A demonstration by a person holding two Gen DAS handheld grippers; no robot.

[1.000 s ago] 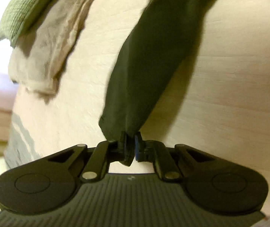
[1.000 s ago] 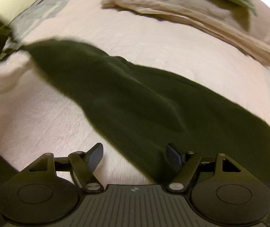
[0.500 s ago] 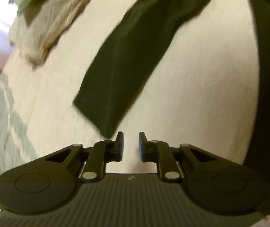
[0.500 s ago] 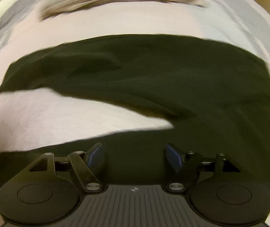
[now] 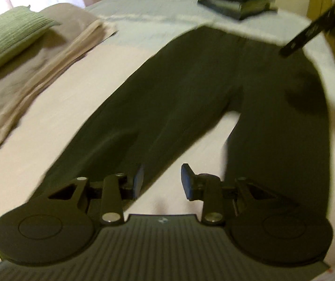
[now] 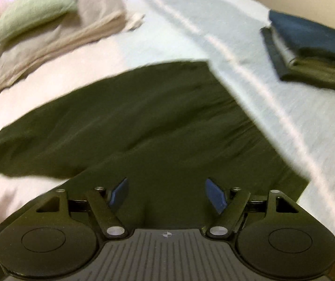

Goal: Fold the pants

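Dark pants point(image 5: 190, 98) lie spread across mid-frame on the bed point(image 5: 73, 107), both views blurred. Left gripper point(image 5: 161, 180) hovers with jaws apart, empty; right gripper point(image 6: 167, 193) likewise, cuffs cut off below.

Left gripper point(image 5: 160, 179), matte black, ribbed base plate, round side discs, silver pivot screws; right gripper point(image 6: 166, 194), same build, blue finger pads point(image 6: 216, 195)

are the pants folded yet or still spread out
Spread out: the pants lie flat on the bed, both legs apart, no fold visible.
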